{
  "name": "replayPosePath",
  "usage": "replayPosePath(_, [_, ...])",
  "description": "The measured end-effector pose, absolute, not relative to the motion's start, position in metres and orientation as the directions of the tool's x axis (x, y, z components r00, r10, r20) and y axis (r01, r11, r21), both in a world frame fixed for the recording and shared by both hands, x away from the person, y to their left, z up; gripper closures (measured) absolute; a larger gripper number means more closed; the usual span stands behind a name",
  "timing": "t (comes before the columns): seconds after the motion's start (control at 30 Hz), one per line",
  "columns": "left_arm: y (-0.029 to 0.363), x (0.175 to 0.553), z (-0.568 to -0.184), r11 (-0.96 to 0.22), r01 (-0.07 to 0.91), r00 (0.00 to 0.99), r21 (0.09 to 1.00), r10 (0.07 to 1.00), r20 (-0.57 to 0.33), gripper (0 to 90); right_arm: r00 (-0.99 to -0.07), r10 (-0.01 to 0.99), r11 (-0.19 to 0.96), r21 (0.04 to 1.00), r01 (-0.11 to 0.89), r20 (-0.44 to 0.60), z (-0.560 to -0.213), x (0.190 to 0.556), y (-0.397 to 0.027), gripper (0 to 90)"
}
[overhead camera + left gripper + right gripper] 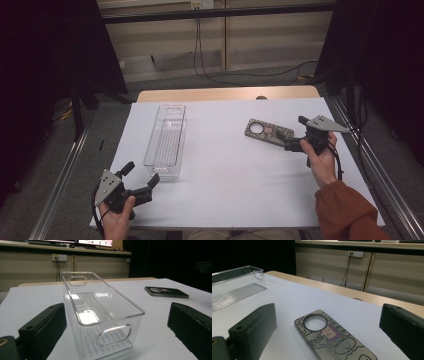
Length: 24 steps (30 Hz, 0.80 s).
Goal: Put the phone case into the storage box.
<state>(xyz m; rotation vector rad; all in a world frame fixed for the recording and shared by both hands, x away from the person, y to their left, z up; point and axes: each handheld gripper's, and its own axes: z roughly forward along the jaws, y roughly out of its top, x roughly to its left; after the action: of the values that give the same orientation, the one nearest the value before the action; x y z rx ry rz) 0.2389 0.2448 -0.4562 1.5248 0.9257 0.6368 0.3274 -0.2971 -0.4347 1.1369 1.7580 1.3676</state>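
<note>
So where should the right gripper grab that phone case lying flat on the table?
Probably across the phone case's two long edges at its near end, coming in low from the right gripper's side. It lies flat and thin, so only its narrow width fits between the open jaws.

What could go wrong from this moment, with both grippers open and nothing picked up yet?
1. The flat patterned phone case with a round ring lies flush on the white table; the right gripper may slide it instead of gripping it.
2. The clear plastic bin looks light and slick; the left gripper, open at its near end, might push or tip it.
</note>
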Motion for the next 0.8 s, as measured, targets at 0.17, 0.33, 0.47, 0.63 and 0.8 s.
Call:
replayPosePath(0.17, [0.246,0.239,-0.456,-0.005,0.197,0.541,0.98,0.835,-0.104,2.4,-0.406,0.913,0.064,0.968,0.244,0.042,-0.437,0.341,-0.297,1.2])
replayPosePath(0.33, [0.245,0.239,-0.456,-0.007,0.2,0.54,0.98,0.835,-0.104,2.4,-0.394,0.919,0.078,0.967,0.241,0.024,-0.438,0.348,-0.297,1.1])
replayPosePath(0.47, [0.246,0.239,-0.456,-0.004,0.197,0.541,0.98,0.834,-0.105,2.3,-0.391,0.92,0.075,0.966,0.248,0.028,-0.435,0.36,-0.295,0.9])
replayPosePath(0.63, [0.246,0.24,-0.457,-0.008,0.203,0.542,0.979,0.833,-0.106,2.3,-0.381,0.924,0.081,0.965,0.249,0.021,-0.43,0.374,-0.293,1.0])
replayPosePath(0.8, [0.246,0.239,-0.457,-0.007,0.201,0.543,0.98,0.833,-0.105,2.3,-0.354,0.935,0.07,0.97,0.235,0.018,-0.427,0.388,-0.291,1.2])
